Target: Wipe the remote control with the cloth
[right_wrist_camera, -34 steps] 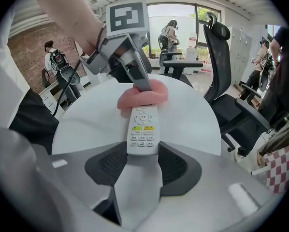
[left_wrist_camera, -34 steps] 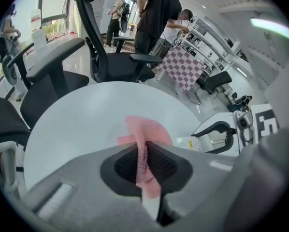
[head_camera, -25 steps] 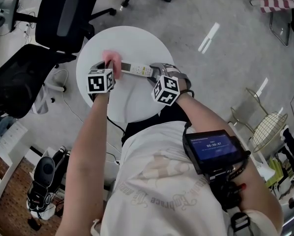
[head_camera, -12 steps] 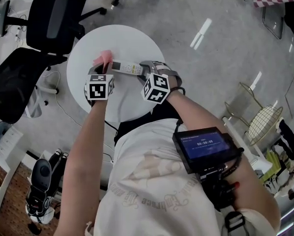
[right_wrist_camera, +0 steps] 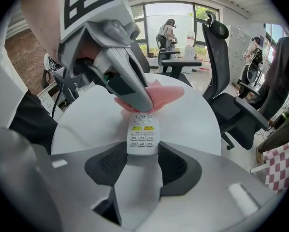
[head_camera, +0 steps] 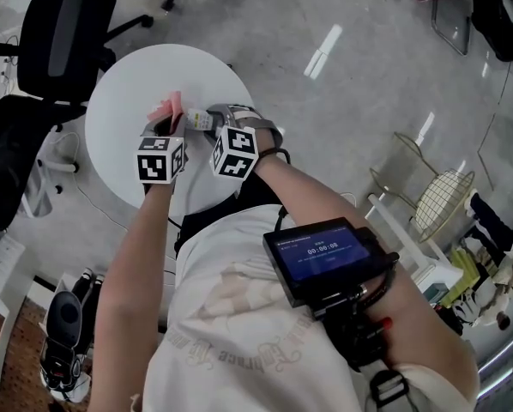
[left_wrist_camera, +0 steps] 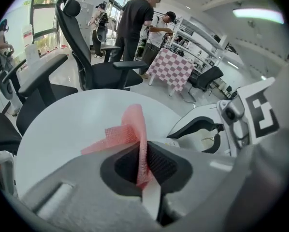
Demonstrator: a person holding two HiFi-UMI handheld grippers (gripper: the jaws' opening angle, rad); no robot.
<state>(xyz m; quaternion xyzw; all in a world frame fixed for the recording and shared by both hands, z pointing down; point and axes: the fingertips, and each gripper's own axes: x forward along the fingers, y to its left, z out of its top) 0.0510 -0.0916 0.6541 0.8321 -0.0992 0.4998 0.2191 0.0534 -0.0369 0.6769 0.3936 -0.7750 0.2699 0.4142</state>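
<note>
A white remote control with yellow and grey buttons sticks out over the round white table, and my right gripper is shut on its near end. My left gripper is shut on a pink mesh cloth. In the right gripper view, the left gripper lies across the remote's far end, with the cloth bunched under and behind it. That far end is hidden. In the head view the cloth sits just left of the remote, with both grippers close together.
Black office chairs stand left of and behind the table. A wire-backed chair is at the right. A screen unit hangs on the person's chest. People stand near a checkered table far back.
My left gripper has slid with the cloth along the remote toward the right gripper, so less of the remote shows between them. The right gripper has kept still.
</note>
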